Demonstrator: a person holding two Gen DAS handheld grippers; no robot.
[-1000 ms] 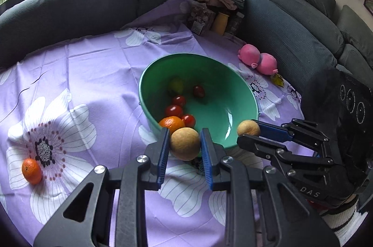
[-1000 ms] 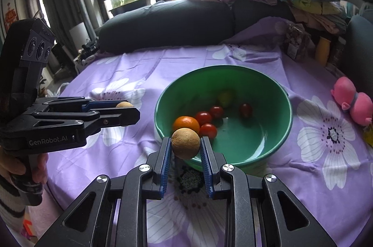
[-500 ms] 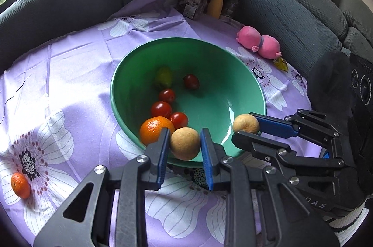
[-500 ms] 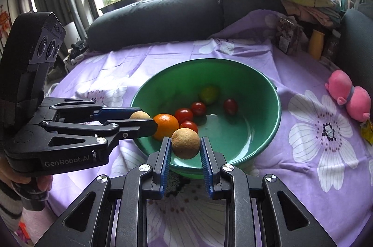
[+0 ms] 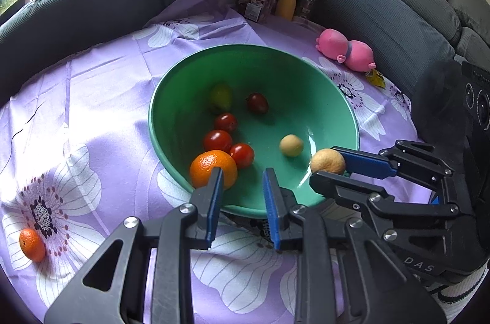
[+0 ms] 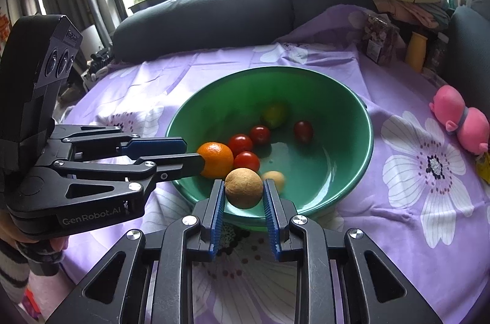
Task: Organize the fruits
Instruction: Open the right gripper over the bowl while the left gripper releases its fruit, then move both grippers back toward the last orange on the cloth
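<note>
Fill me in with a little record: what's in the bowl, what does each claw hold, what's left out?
Bowl: green bowl holds an orange, tomatoes, a loose tan fruit
Left gripper: empty, jaws apart
Right gripper: shut on a round tan fruit
Left out: small orange on the purple cloth

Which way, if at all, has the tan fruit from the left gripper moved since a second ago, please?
Yes. The tan fruit is out of the left gripper and down inside the green bowl, right of the tomatoes.
</note>
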